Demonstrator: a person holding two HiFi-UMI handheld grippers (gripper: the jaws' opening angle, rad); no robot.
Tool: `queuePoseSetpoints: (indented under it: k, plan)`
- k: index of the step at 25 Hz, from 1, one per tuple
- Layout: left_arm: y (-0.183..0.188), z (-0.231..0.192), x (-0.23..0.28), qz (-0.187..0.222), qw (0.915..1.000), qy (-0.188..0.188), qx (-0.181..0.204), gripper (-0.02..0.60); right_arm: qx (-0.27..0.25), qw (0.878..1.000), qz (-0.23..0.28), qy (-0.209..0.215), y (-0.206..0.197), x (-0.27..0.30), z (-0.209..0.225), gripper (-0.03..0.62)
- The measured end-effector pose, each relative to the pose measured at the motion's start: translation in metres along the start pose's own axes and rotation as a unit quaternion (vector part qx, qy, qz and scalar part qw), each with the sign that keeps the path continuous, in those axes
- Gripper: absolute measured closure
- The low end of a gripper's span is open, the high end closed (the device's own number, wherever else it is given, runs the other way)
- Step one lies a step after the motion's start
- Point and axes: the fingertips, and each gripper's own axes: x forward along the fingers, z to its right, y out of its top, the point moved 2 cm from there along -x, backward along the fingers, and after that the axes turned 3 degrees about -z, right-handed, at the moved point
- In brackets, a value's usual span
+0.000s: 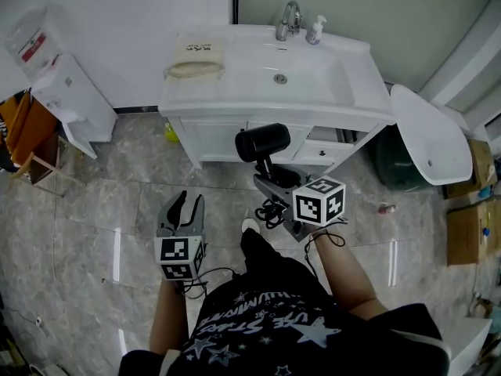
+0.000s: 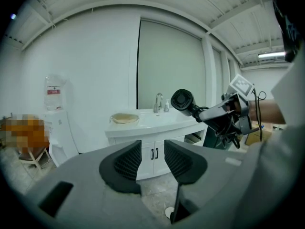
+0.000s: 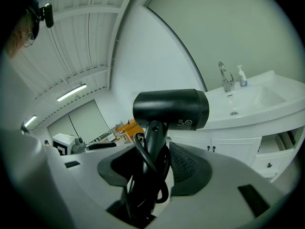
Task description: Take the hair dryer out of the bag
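The black hair dryer (image 1: 262,142) is in the air in front of the white vanity (image 1: 227,104). My right gripper (image 1: 274,180) is shut on its handle, with the coiled black cord bunched between the jaws. In the right gripper view the hair dryer (image 3: 170,109) stands barrel across, above the right gripper (image 3: 151,168). The beige cloth bag (image 1: 192,57) lies on the counter left of the basin, apart from both grippers. My left gripper (image 1: 182,214) is lower left, open and empty. In the left gripper view, past the left gripper (image 2: 152,159), are the bag (image 2: 125,118) and the hair dryer (image 2: 183,100).
A faucet (image 1: 288,18) and a soap bottle (image 1: 315,30) stand at the back of the basin. A white water dispenser (image 1: 66,92) is at the left wall. A white basin-shaped piece (image 1: 430,135) and cardboard boxes (image 1: 468,229) are at the right. Tiled floor lies below.
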Motion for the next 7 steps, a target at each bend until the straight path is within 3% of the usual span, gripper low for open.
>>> queuePoseSetpoints:
  k: [7]
  plan:
    - [-0.004, -0.006, -0.032, -0.008, 0.9999, -0.002, -0.010, 0.419, 0.018, 1.000, -0.010, -0.012, -0.010, -0.013, -0.027, 0.395]
